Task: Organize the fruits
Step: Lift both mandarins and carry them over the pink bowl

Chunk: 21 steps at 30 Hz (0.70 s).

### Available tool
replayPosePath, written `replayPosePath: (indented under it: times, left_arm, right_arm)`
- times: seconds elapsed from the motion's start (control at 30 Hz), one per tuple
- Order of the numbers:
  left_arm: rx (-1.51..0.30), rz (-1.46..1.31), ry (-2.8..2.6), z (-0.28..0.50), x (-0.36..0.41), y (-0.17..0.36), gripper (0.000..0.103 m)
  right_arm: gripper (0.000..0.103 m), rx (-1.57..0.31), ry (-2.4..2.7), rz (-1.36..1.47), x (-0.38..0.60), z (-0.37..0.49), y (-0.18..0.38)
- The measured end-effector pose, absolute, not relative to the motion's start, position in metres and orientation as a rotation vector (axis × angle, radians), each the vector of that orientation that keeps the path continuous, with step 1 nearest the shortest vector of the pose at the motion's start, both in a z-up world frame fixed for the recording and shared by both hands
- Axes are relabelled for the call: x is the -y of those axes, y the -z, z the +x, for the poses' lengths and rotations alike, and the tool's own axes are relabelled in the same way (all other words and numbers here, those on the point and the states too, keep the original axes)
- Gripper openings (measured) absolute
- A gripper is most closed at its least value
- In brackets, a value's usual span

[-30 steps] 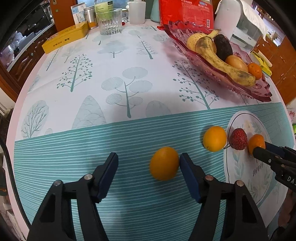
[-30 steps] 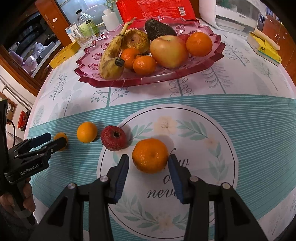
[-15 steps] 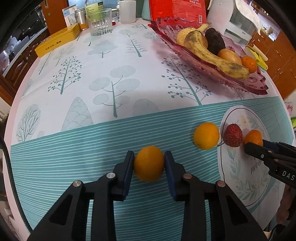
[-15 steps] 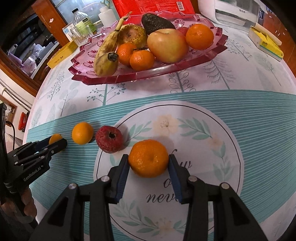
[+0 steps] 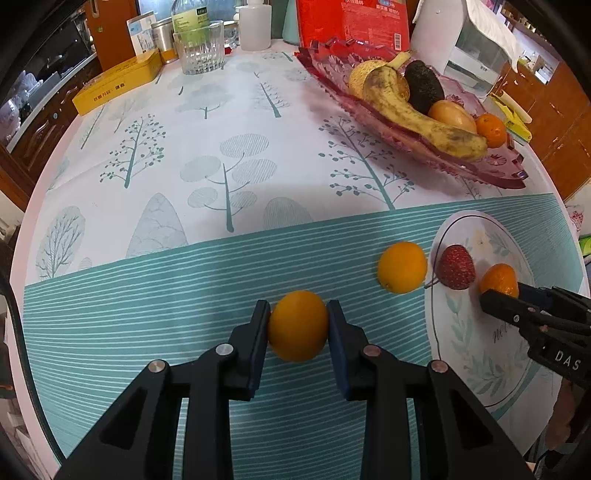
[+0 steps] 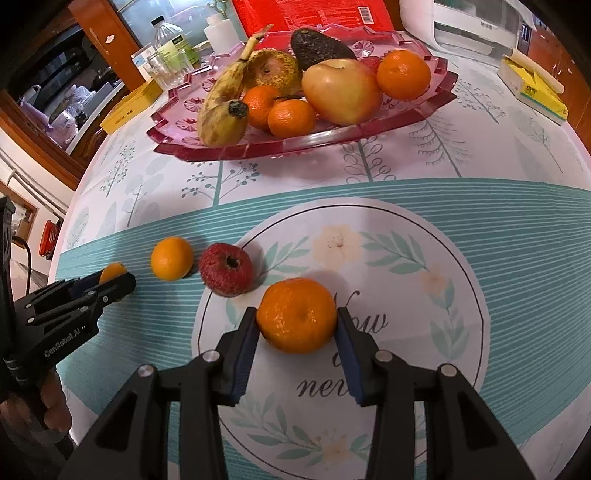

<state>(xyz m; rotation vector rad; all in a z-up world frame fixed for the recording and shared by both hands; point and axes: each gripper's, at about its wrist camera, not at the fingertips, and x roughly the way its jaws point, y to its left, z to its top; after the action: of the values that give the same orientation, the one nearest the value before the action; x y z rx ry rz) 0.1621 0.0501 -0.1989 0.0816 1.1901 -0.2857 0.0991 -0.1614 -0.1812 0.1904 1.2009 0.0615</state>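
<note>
Red packet [image 5: 352, 27] behind fruit tray [image 6: 295, 142]: top cut off by frame edge, print too small to read. Small orange [image 6: 112, 272] half hidden behind left gripper [image 6: 110, 290] (right wrist view). Far-left cabinet contents blurred.

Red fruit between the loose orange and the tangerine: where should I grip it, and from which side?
Take the red fruit across its widest middle, coming steeply from above. It is roundish, lying with its dark dimple turned up, so no side offers a flat. Line the fingers up towards and away from the tray, since the orange sits close on one flank and the tangerine near the other.
</note>
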Motion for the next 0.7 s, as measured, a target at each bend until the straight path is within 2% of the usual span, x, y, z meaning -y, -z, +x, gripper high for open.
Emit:
replayPosePath:
  times: [0.3,0.7]
  left_arm:
    - [-1.126,0.056,0.328,0.152,-0.043,0.162,0.029]
    - [-1.032,-0.031,0.350,0.159,-0.036,0.079,0.029]
  right_arm:
    - [0.042,-1.151,-0.093,0.167,0.155,0.090,0.157]
    - [0.042,-1.072,-0.118,0.186,0.160,0.082,0.099]
